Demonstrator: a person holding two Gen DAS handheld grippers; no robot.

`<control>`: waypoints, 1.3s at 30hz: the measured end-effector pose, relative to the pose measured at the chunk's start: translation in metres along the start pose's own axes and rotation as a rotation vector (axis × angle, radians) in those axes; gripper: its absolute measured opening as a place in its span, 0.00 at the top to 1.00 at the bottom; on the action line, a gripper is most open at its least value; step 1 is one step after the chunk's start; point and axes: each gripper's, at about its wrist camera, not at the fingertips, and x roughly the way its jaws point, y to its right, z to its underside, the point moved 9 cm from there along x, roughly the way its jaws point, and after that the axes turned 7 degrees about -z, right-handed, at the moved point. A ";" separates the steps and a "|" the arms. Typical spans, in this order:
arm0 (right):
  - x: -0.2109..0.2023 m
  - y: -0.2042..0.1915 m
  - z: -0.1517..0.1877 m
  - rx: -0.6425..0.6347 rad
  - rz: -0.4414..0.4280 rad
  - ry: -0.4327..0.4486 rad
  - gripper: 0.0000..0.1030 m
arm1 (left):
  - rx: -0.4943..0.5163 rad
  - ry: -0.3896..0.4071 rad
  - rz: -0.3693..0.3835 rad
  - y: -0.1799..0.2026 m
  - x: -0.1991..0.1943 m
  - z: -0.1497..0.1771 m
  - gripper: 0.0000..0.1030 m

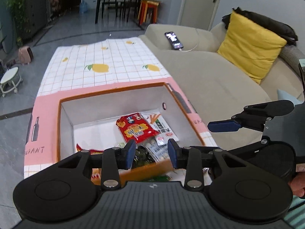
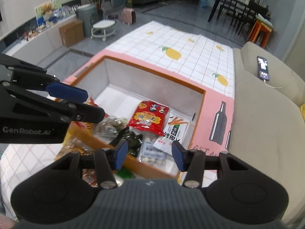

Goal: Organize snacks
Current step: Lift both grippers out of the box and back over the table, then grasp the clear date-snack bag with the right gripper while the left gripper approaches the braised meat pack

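Note:
An orange-rimmed white box stands on a table under a pink and white lemon-print cloth. In it lie a red snack bag, a white pack printed with orange sticks, a clear pack of white balls and a dark green pack. My left gripper hovers over the box's near edge, open, nothing between its blue pads. My right gripper hangs over the same edge, also open and holding nothing. More packs lie outside the box by its near wall. Each gripper shows in the other's view.
A beige sofa runs along the table's right side, with a yellow cushion and a charging phone on its arm. On the floor to the left are a round white stool, a cardboard carton and a pink heater. A dining table with chairs stands far back.

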 end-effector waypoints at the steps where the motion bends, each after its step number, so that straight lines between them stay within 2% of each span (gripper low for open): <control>1: -0.010 -0.003 0.006 0.006 0.004 0.023 0.52 | 0.008 0.014 0.000 0.004 -0.008 0.005 0.60; 11: -0.073 -0.020 0.076 0.159 0.077 0.238 0.51 | 0.031 0.156 -0.030 0.020 -0.059 0.061 0.60; 17: -0.084 -0.034 0.119 0.248 0.139 0.329 0.51 | 0.015 0.157 -0.080 0.006 -0.062 0.096 0.60; 21: -0.078 -0.038 0.144 0.295 0.199 0.376 0.42 | 0.013 0.159 -0.100 -0.004 -0.056 0.114 0.60; 24: -0.058 -0.040 0.165 0.311 0.211 0.347 0.42 | -0.017 0.109 -0.117 -0.013 -0.040 0.126 0.59; 26: -0.040 -0.041 0.175 0.313 0.201 0.295 0.41 | -0.015 0.086 -0.137 -0.016 -0.032 0.133 0.59; 29: -0.017 -0.042 0.184 0.338 0.169 0.238 0.39 | 0.005 0.076 -0.137 -0.013 -0.023 0.137 0.53; 31: -0.006 -0.039 0.185 0.349 0.151 0.223 0.36 | 0.008 0.063 -0.117 -0.009 -0.016 0.139 0.52; 35: 0.005 -0.031 0.182 0.355 0.164 0.221 0.36 | 0.034 0.031 -0.079 0.003 0.003 0.145 0.50; 39: 0.017 -0.019 0.182 0.387 0.158 0.201 0.37 | 0.042 -0.001 -0.087 0.009 0.027 0.151 0.49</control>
